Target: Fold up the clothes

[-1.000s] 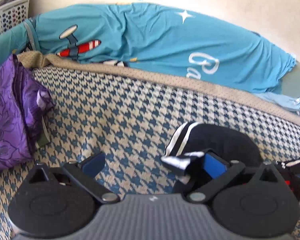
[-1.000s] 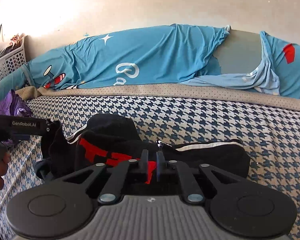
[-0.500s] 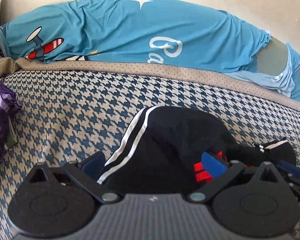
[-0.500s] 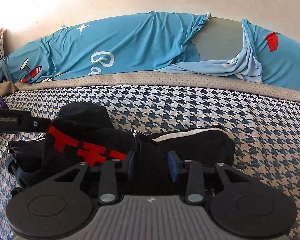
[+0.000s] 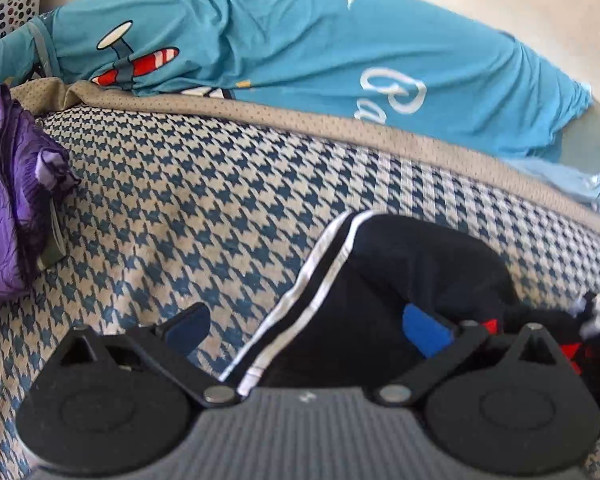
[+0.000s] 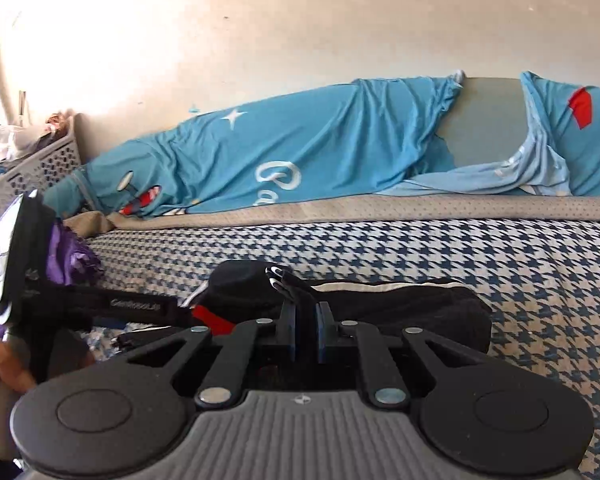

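We saw black garment [image 5: 400, 280] bunched on houndstooth bed [image 5: 204, 208], striped edge between wide-open jaws of left gripper [image 5: 306, 326]. Right gripper [image 6: 306, 330] jaws were closing, pinching black fabric. Bare bed lay leftward up to purple cloth [image 5: 8, 200].

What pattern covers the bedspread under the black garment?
A blue-and-cream houndstooth check on the bedspread, clearest in the left wrist view.
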A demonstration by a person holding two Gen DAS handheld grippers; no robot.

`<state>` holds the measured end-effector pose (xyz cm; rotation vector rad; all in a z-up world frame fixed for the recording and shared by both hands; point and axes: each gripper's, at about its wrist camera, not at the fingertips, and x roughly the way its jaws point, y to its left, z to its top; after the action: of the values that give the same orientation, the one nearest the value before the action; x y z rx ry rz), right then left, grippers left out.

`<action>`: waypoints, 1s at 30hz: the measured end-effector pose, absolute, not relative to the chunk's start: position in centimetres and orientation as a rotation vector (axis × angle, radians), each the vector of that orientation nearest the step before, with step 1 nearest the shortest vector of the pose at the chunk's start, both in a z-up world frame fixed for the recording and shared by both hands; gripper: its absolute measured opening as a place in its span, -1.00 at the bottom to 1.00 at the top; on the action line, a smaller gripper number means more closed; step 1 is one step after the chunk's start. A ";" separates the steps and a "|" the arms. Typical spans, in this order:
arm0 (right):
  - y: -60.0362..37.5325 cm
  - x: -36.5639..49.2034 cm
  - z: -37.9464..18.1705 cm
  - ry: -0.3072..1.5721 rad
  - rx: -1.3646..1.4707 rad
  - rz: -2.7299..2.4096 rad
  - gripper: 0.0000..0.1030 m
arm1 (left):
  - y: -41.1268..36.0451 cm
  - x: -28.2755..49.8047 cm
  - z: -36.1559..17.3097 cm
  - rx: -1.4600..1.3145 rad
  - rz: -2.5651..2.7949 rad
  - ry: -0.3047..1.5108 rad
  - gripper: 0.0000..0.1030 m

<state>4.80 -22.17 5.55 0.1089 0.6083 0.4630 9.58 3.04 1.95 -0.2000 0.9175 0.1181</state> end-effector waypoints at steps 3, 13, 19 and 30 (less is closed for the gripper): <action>-20.9 3.2 6.0 0.609 0.077 0.581 -0.79 | 3.8 9.4 2.6 -0.231 0.111 0.900 1.00; -14.9 -4.1 2.8 0.724 -0.191 0.913 -0.79 | 1.1 8.8 1.4 -0.124 0.037 0.918 1.00; -14.5 -4.9 1.9 0.756 -0.248 0.931 -0.71 | -0.4 9.1 -0.8 -0.043 0.054 0.976 1.00; -19.0 -3.4 5.8 0.647 -0.105 0.849 -0.47 | 1.4 9.0 -2.1 -0.071 0.086 1.031 1.00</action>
<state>-3.42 -19.04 5.84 -0.1048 0.6473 0.8493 9.05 1.35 -2.09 -0.0710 1.0306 0.0863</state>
